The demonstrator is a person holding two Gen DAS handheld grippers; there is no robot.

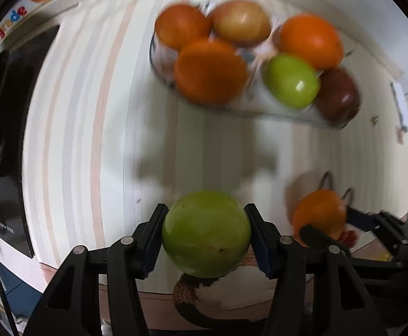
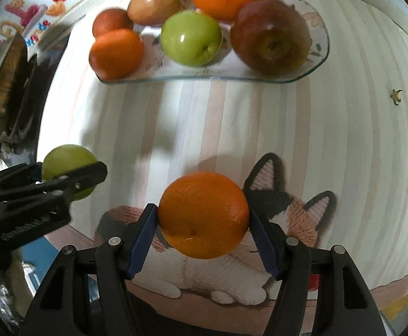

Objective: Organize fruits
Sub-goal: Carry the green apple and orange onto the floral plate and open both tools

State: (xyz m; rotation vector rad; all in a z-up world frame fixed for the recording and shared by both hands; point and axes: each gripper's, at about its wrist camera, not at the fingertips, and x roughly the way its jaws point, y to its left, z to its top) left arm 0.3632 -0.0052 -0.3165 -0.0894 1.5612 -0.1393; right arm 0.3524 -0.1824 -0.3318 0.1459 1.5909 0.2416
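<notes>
Pointing down | left tool (image 1: 206,235) clamps green apple (image 1: 206,233) | right tool (image 2: 203,218) clamps orange (image 2: 203,214)

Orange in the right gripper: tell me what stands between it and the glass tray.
Nothing visible does. The orange is clamped in the right gripper, and only bare striped tablecloth lies between it and the glass tray. The tray's near edge is crowded with fruit, including a green apple.
</notes>
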